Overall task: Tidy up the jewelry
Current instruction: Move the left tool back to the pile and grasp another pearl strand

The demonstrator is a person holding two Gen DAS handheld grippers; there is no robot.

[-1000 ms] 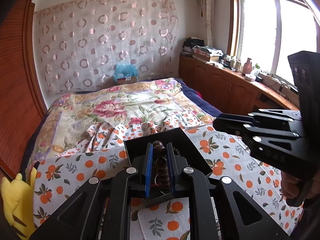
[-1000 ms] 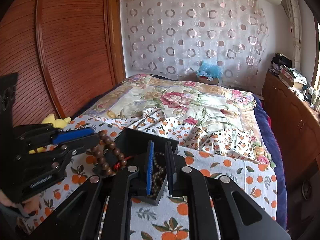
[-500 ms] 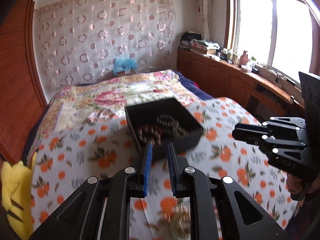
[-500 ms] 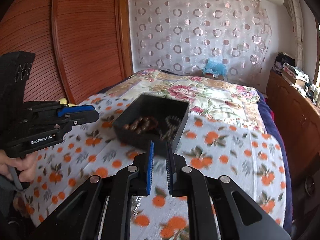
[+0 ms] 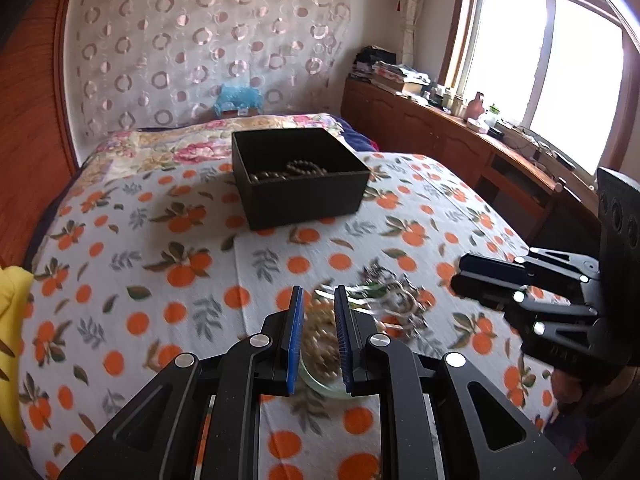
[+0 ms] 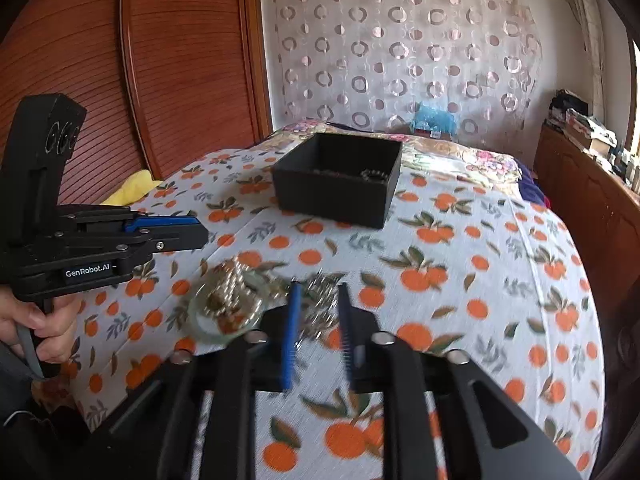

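Observation:
A black box [image 5: 298,176] stands on the orange-print cloth and holds dark bead bracelets [image 5: 294,170]; it also shows in the right wrist view [image 6: 340,178]. Near me lie a glass dish of pale beads [image 6: 224,306] and a heap of silver chains [image 6: 322,300]. My left gripper [image 5: 318,312] is open and empty, low over the dish [image 5: 322,350]. My right gripper [image 6: 318,308] is open and empty, just above the chains [image 5: 394,296]. Both are blurred.
The bed carries a floral quilt [image 5: 192,140] behind the box. A yellow plush toy [image 5: 10,308] lies at the left edge. A wooden wardrobe [image 6: 168,64] stands left, a wooden counter [image 5: 472,136] with clutter runs under the window at right.
A second ago my left gripper held a dark bead bracelet over the box; it let go, the bracelet lies in the box. Both grippers pulled back and down toward the near jewelry.

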